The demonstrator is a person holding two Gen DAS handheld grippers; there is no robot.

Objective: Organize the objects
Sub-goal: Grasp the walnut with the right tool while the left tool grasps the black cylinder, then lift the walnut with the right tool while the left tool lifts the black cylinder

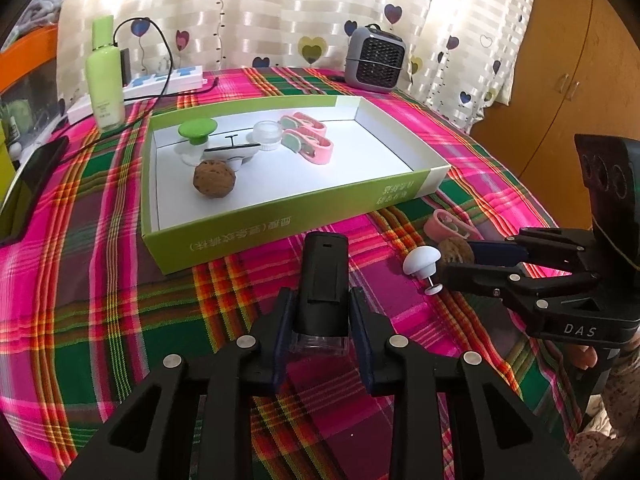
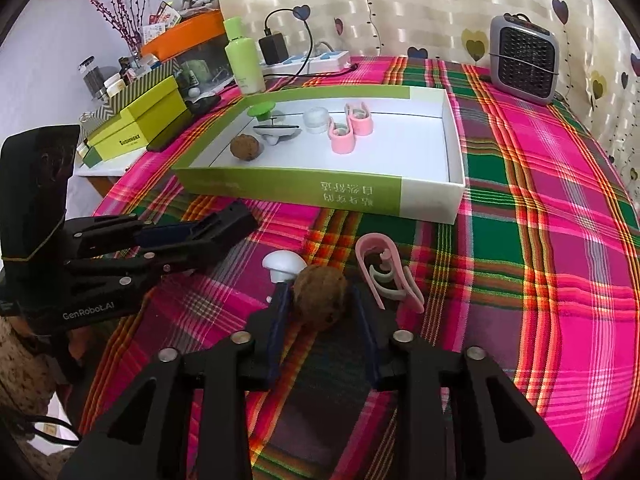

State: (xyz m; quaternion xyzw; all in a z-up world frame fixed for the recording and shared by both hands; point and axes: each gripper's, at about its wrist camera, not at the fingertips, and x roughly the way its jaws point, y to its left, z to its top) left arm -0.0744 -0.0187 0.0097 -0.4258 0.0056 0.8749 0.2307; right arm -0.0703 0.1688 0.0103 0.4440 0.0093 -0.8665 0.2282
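Plaid tablecloth (image 1: 120, 320) — left gripper (image 1: 320, 344) clamping bottle (image 1: 322, 280)

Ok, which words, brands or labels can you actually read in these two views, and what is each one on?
"DAS": right gripper body.
"GenRobot.AI": left gripper body.
Brand on yellow-green box: too blurred to read.
Chinese print, upside down, on green tray front wall: too blurred to read.
Green bottle label: too small.

Two walnuts (image 1: 214, 179) (image 2: 320, 294), three pink clips (image 1: 308, 145) (image 1: 303, 122) (image 2: 386, 274)

Backlit heart-print curtain (image 1: 280, 12), plaid tablecloth (image 2: 540, 280), wooden cabinet (image 1: 568, 92), white wall (image 2: 36, 40)
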